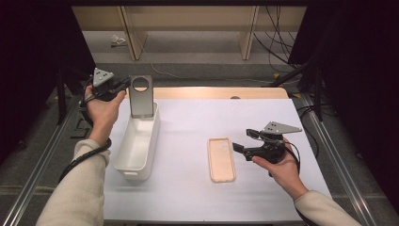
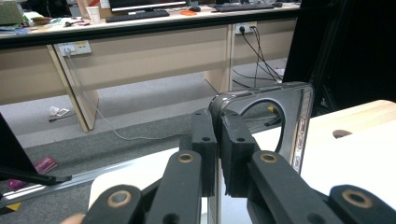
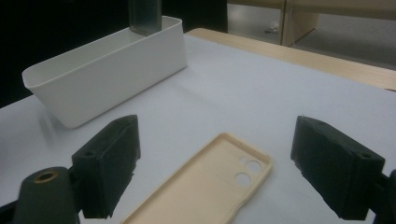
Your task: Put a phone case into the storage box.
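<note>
We are clamping our left gripper (image 1: 123,85) on the grey case (image 1: 140,95), seemingly over the white bin (image 1: 136,146); our right gripper (image 1: 243,141) is gaping beside the beige case (image 1: 221,159).

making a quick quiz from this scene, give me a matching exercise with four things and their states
Things:
1 grey phone case
2 beige phone case
3 white bin
4 right gripper

States:
a lying flat on the table
b open, near the beige case
c held upright over the bin's far end
d standing on the table's left part

Pairs: 1-c, 2-a, 3-d, 4-b
</note>
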